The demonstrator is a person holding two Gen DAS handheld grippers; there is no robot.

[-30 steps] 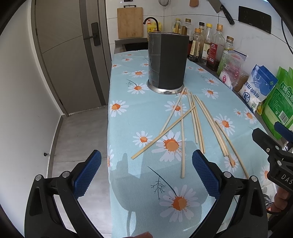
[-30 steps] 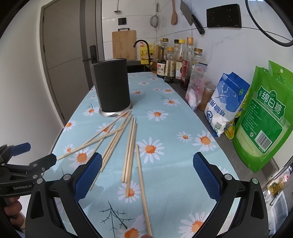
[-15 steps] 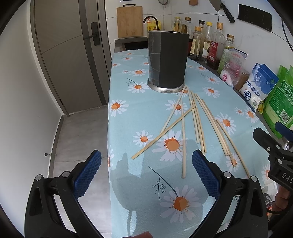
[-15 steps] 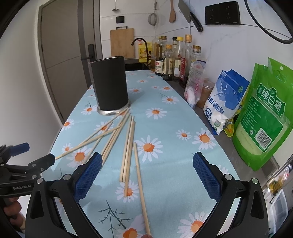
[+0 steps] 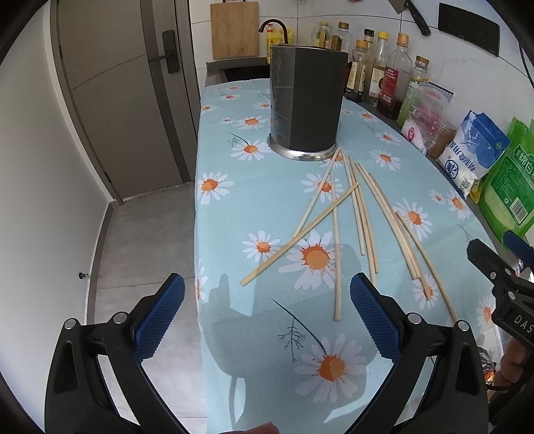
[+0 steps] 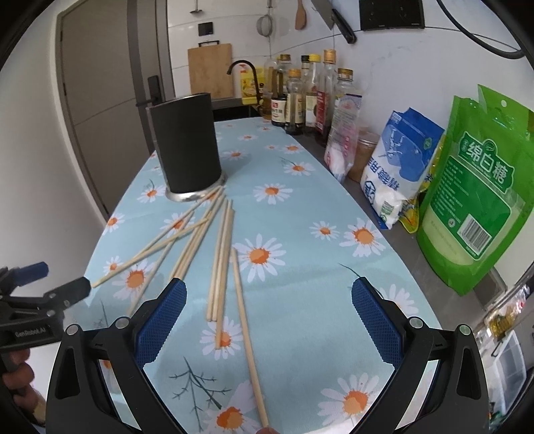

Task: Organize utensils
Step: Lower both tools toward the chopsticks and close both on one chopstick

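Note:
Several wooden chopsticks [image 5: 335,243] lie fanned out on a blue daisy-print tablecloth [image 5: 253,207], their far ends near a tall black utensil holder [image 5: 305,100] with a metal base. They also show in the right wrist view [image 6: 222,253], in front of the holder [image 6: 187,147]. My left gripper [image 5: 265,320] is open and empty, above the cloth just short of the near chopstick ends. My right gripper [image 6: 268,325] is open and empty, above the near ends of the rightmost chopsticks.
Oil and sauce bottles [image 6: 307,96], a blue-white bag [image 6: 397,167] and a green sugar bag [image 6: 480,190] line the right wall. A sink tap [image 5: 272,28] and cutting board [image 5: 233,30] stand beyond the holder. The table's left edge drops to the floor [image 5: 147,240].
Both grippers have shifted slightly forward toward the chopsticks. Both stay open. The chopsticks and holder have not moved.

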